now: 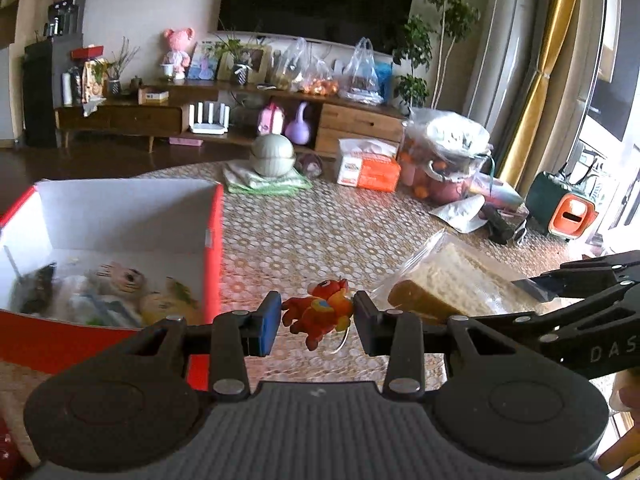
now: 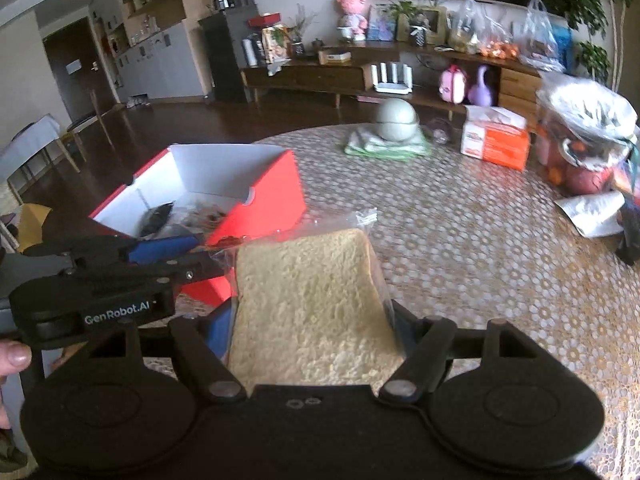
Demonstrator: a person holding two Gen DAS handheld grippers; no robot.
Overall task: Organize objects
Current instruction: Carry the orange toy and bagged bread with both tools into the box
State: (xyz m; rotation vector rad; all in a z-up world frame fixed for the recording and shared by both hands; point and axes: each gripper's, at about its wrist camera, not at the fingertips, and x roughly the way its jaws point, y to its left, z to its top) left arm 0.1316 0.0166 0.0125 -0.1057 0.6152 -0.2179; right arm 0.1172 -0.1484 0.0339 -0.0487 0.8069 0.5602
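Left wrist view shows the left tongs (image 1: pixel 316 320) clamped on a small red and orange toy figure (image 1: pixel 318 312), which is pinched between the two pads and hangs above the patterned counter (image 1: pixel 320 220). Just to the left of the tongs sits an open red box (image 1: pixel 216 240) with a white inside; several small items lie blurred on its floor, among them what looks like a doll face. To the right of the toy is a slice of bread in a clear bag (image 1: pixel 448 284), with the right tongs (image 1: pixel 532 286) reaching in from the right edge and closed on the bag's far side.

Right wrist view has the bagged bread (image 2: pixel 308 300) standing upright between the fingers of the right tongs (image 2: pixel 316 320), which grip it on both sides. The red box (image 2: pixel 272 196) lies beyond and to the left, and the left tongs (image 2: pixel 168 246) sit beside its near corner. Farther back on the counter are a grey-green round pot (image 2: pixel 398 120) on a folded green cloth (image 2: pixel 384 146) and an orange tissue pack (image 2: pixel 496 138).
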